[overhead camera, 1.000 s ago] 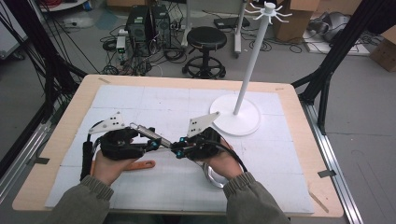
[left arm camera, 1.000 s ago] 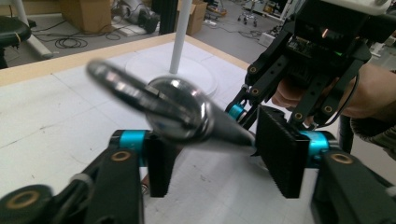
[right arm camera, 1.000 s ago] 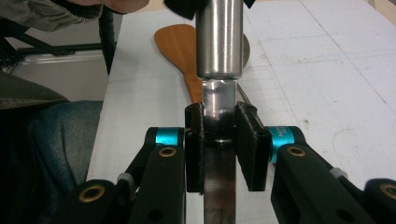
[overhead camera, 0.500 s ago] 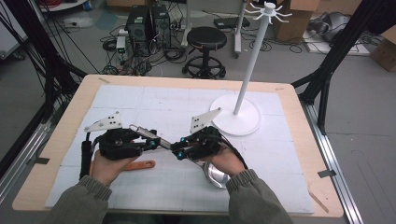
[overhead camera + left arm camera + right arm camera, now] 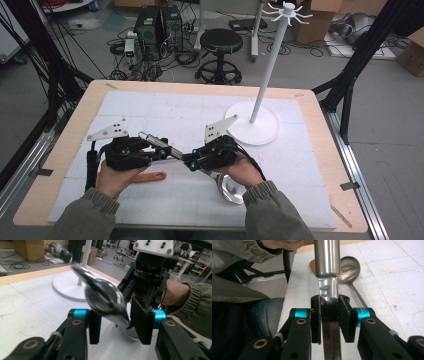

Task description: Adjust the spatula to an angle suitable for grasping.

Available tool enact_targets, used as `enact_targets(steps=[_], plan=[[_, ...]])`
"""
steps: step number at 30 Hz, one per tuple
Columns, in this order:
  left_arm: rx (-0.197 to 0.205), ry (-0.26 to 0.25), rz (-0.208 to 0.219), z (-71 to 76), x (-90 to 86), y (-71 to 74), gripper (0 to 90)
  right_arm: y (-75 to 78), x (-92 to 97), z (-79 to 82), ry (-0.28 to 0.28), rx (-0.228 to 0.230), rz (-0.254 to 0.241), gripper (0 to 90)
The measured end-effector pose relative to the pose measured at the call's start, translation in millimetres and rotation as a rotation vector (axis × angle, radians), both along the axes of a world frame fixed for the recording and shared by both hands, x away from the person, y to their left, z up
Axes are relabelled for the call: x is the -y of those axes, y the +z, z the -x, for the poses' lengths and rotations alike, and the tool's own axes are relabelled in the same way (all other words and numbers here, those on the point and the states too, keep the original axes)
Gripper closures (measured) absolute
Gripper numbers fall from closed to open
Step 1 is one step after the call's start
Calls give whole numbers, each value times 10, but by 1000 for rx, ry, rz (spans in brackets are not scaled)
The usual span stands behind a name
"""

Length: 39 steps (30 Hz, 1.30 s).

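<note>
A steel utensil (image 5: 155, 142) with a round tubular handle (image 5: 327, 257) and a flat strip hangs above the table between my two grippers. My right gripper (image 5: 192, 162) is shut on the flat strip, both pads pressing its sides in the right gripper view (image 5: 330, 312); its jaws have just been closing. My left gripper (image 5: 162, 152) faces it from the left. In the left gripper view the shiny handle (image 5: 105, 297) sits between the jaws of this gripper (image 5: 116, 325), which have just been closing and grip it. The handle's far end passes back over the left gripper.
A steel ladle (image 5: 232, 190) lies on the white mat under the right hand, its bowl toward the front edge (image 5: 349, 267). An orange-handled tool (image 5: 150, 176) lies below the left hand. A white hook stand (image 5: 270, 65) rises from a round base (image 5: 252, 132) at the back right.
</note>
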<state>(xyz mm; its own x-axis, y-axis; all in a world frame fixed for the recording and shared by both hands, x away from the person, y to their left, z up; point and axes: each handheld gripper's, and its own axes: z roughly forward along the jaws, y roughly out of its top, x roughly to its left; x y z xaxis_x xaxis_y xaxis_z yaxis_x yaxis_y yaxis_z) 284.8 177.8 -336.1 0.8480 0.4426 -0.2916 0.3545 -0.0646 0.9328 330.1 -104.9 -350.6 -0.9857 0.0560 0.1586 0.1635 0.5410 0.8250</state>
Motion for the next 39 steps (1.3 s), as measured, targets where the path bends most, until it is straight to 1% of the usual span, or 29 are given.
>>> enact_targets(steps=[2,3,5,6,8,9,12,13,14,15,17,21,24,26,28,30,31,34,36,38,39], plan=[[3,0,4,1,5,0,592,19,-28,15,-4,11,-1,755],[1,-2,7,3,7,1,592,50,-54,29,-2,21,-10,755],[3,-3,5,9,14,8,593,70,-63,44,-9,24,-11,756],[2,-6,11,10,17,12,608,99,-86,58,-16,43,-10,756],[4,-9,14,17,20,27,621,113,-99,69,-21,49,-7,756],[6,-12,18,18,20,33,634,124,-108,72,-19,59,-14,756],[4,-22,35,28,8,61,673,160,-112,81,-30,67,-26,757],[5,-24,36,29,5,71,678,173,-114,85,-25,70,-28,756],[5,-29,37,31,3,81,682,182,-113,94,-31,66,-25,757],[7,-33,37,33,2,90,685,188,-114,92,-24,72,-29,756],[8,-41,31,35,4,106,688,190,-115,83,-10,61,-38,754],[6,-57,45,32,5,112,695,196,-103,50,11,27,-43,744],[8,-66,48,30,11,121,699,199,-103,26,28,0,-54,740],[8,-75,47,23,12,131,702,204,-107,9,40,-3,-57,742],[9,-79,48,22,13,145,703,221,-108,17,44,8,-55,750],[12,-83,71,12,7,167,711,244,-102,32,33,13,-56,755],[12,-88,82,8,5,183,717,254,-105,36,30,22,-68,758],[24,-94,82,8,8,236,723,302,-113,53,35,38,-76,767],[29,-101,85,8,2,262,727,329,-118,70,30,37,-74,771],[32,-103,89,12,1,277,727,349,-131,78,35,46,-76,774],[35,-100,92,17,1,285,727,360,-132,85,32,41,-73,775]])
